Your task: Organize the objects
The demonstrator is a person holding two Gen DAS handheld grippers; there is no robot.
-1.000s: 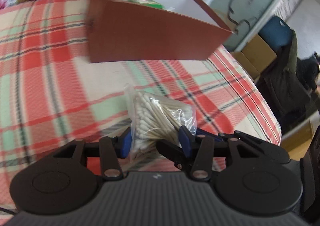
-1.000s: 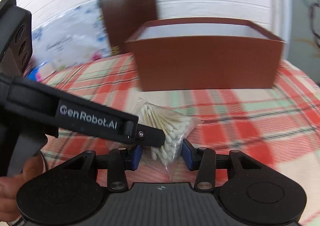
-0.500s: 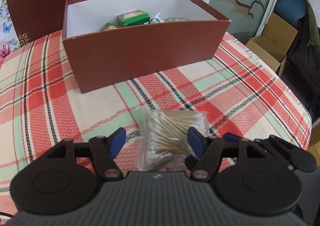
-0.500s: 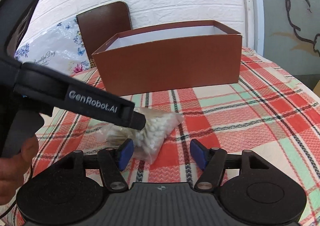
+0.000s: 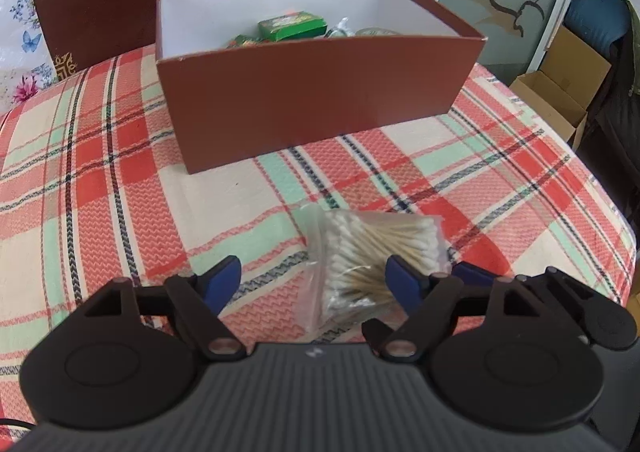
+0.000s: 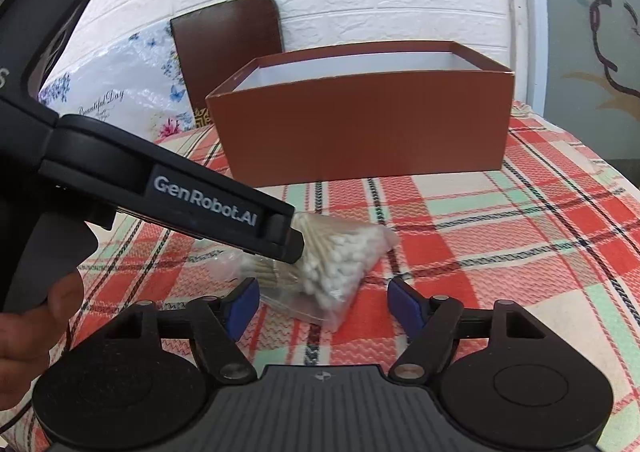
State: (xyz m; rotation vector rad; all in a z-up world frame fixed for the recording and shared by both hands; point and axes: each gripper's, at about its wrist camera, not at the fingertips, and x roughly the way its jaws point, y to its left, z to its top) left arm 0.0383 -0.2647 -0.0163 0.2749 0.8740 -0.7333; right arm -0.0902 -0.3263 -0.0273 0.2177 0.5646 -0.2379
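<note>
Hiding part of cotton swab bag [image 6: 340, 264]: left gripper [image 6: 280, 240]

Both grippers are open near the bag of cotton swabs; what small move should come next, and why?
Probably shut the left gripper on the bag of cotton swabs. The bag lies on the tablecloth partly between its open fingers, outside the brown box that already holds other items. The right gripper is open too.

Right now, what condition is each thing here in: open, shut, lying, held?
Left gripper: open, holding nothing.
Right gripper: open, holding nothing.
Bag of cotton swabs: lying flat on the tablecloth, not gripped.
Brown box: open, lidless, with small packets inside.
</note>
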